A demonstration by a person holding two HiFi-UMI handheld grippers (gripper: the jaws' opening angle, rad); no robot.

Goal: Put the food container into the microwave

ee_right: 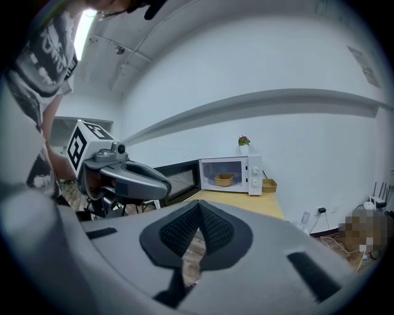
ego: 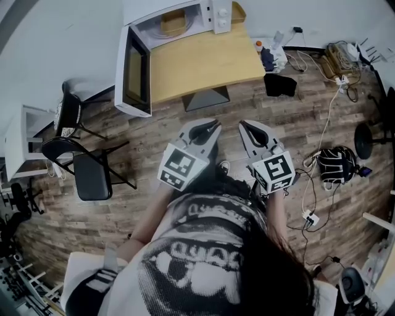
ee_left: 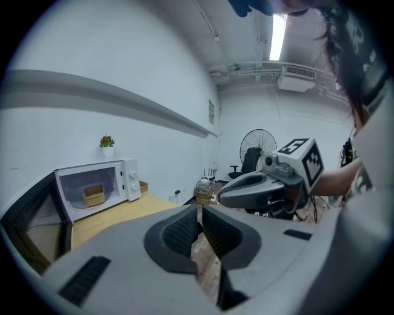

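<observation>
A tan food container [ego: 173,23] sits inside the white microwave [ego: 179,15], whose door [ego: 134,73] hangs wide open to the left. The left gripper view shows that container [ee_left: 93,195] in the cavity, and the right gripper view shows it too [ee_right: 224,179]. My left gripper [ego: 214,125] and right gripper [ego: 244,125] are held side by side over the floor, short of the wooden table [ego: 203,62]. Both are shut with nothing between the jaws. The closed tips show in the left gripper's [ee_left: 198,212] and the right gripper's [ee_right: 199,212] own views.
A second tan basket [ego: 238,11] stands on the table right of the microwave. Two black chairs [ego: 86,160] and a white cabinet [ego: 21,142] are on the left. Cables, a power strip and a black bag [ego: 336,163] lie on the floor to the right.
</observation>
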